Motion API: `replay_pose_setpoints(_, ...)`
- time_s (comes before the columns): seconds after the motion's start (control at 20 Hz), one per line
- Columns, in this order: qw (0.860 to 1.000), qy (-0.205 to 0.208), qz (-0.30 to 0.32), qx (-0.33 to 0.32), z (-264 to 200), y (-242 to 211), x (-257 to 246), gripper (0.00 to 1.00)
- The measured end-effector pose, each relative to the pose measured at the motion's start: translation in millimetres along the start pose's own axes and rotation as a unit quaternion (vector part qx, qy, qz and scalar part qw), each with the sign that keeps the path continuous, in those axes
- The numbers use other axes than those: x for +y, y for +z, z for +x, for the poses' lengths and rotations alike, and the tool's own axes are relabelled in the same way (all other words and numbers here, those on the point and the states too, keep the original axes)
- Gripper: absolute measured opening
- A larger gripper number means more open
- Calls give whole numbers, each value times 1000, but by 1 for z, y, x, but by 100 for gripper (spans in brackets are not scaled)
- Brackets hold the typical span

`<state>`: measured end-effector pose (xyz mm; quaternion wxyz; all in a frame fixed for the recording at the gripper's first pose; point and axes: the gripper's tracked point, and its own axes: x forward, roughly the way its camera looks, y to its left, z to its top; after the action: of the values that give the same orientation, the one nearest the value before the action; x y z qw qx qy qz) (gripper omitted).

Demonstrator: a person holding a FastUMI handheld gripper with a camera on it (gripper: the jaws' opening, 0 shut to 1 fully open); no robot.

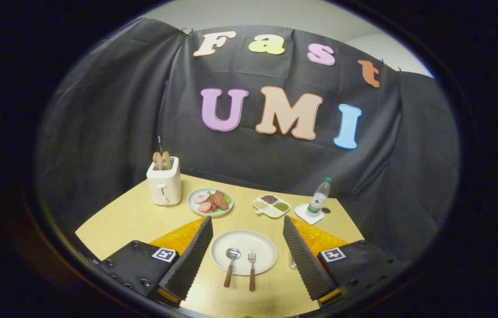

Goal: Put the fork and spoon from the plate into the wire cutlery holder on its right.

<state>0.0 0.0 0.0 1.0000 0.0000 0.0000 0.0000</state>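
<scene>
Gripper (247, 251): fingers spread wide, holding nothing. Spoon (231, 264) and fork (252, 267) lie between them on the plate (262, 243) (handles toward gripper, side by side).

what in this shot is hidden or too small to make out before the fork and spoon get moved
- Wire cutlery holder: gripper view, mostly hidden behind the right finger; only a sliver shows beside the plate.
- Divided dish: contents too small to identify.
- Water bottle: label too small to read.
- Gripper: open, fingers either side of the plate; spoon and fork lie between them, untouched.
</scene>
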Motion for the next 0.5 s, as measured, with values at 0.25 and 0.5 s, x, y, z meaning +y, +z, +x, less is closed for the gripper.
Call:
replay_pose_setpoints(0.25,1000,1,10,7,9,-4,-2,100)
replay_pose_setpoints(0.5,1000,0,11,16,15,-12,0,100)
